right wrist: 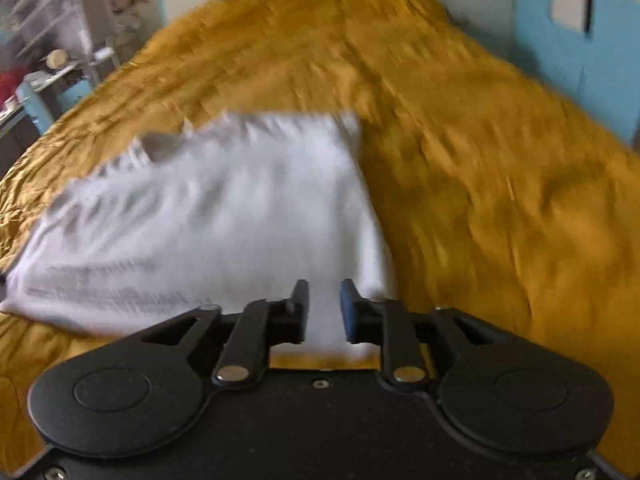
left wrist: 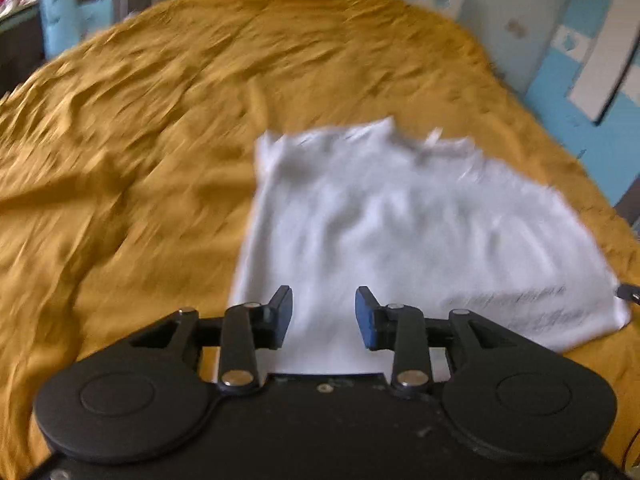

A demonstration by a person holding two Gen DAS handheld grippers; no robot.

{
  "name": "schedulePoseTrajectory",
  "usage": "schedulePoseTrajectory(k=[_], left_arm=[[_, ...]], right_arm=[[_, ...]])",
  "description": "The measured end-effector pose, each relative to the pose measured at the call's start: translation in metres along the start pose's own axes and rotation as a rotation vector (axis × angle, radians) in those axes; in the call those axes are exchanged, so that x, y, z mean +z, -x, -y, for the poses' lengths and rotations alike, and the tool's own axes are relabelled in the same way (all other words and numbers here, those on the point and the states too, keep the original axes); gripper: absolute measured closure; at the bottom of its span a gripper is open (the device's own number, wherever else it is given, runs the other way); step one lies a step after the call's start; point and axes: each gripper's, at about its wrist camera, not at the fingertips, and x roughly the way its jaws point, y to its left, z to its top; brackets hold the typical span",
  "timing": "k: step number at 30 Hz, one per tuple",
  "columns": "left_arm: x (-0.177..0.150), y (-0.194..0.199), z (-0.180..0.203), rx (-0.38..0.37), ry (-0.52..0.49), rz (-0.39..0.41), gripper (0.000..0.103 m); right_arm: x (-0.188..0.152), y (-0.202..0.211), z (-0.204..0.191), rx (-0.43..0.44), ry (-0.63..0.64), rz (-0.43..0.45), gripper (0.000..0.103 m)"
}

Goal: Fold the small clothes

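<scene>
A small white garment (left wrist: 400, 232) with faint dark print near one corner lies spread flat on a mustard-yellow bedspread (left wrist: 140, 140). My left gripper (left wrist: 323, 312) is open, its jaws wide apart, just above the garment's near left edge. In the right wrist view the same garment (right wrist: 224, 216) lies to the left and ahead. My right gripper (right wrist: 324, 304) is open with a narrower gap, over the garment's near right corner. Neither holds cloth. Both views are blurred by motion.
The wrinkled bedspread (right wrist: 500, 200) covers the whole bed around the garment. A blue and white wall (left wrist: 580, 40) stands at the right. Shelves and clutter (right wrist: 48, 40) stand beyond the bed's far left edge.
</scene>
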Motion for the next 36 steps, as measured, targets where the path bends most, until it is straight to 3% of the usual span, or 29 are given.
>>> schedulePoseTrajectory(k=[3,8,13,15,18,21,23,26,28,31,33,36], left_arm=[[0.019,-0.028,0.03,-0.088,-0.02,0.001,0.069],[0.047,-0.088,0.08,-0.175,-0.068,-0.019,0.069],[0.067,-0.134,0.084,-0.21,-0.029,-0.116,0.068],[0.069,-0.143,0.07,-0.184,-0.015,-0.135,0.068],[0.068,-0.136,0.04,-0.138,-0.055,-0.092,0.068],[0.075,-0.132,0.004,-0.061,-0.053,-0.072,0.067],[0.078,-0.134,-0.024,-0.048,-0.003,-0.081,0.068],[0.077,-0.136,-0.05,-0.076,0.055,-0.074,0.071],[0.069,-0.14,-0.052,-0.073,0.039,-0.065,0.072],[0.058,-0.143,-0.037,-0.019,-0.068,-0.049,0.072],[0.064,-0.139,-0.031,0.005,-0.066,-0.06,0.072],[0.083,-0.137,-0.028,-0.024,-0.05,-0.023,0.067]], right_arm=[[0.027,-0.016,-0.028,0.084,0.004,0.048,0.081],[0.057,-0.084,-0.089,0.22,-0.022,-0.001,0.081],[0.073,-0.139,-0.119,0.258,-0.003,-0.063,0.081],[0.075,-0.15,-0.115,0.24,-0.004,-0.096,0.082],[0.077,-0.148,-0.088,0.215,-0.008,-0.082,0.084],[0.079,-0.137,-0.052,0.106,0.024,-0.043,0.084],[0.079,-0.136,-0.02,0.04,0.008,-0.045,0.084],[0.079,-0.132,0.027,0.057,-0.107,-0.042,0.091],[0.077,-0.128,0.042,0.036,-0.17,-0.025,0.091],[0.07,-0.132,0.05,0.043,-0.234,-0.04,0.091],[0.069,-0.134,0.043,0.021,-0.199,-0.054,0.091],[0.081,-0.124,0.031,-0.012,-0.164,-0.021,0.087]])
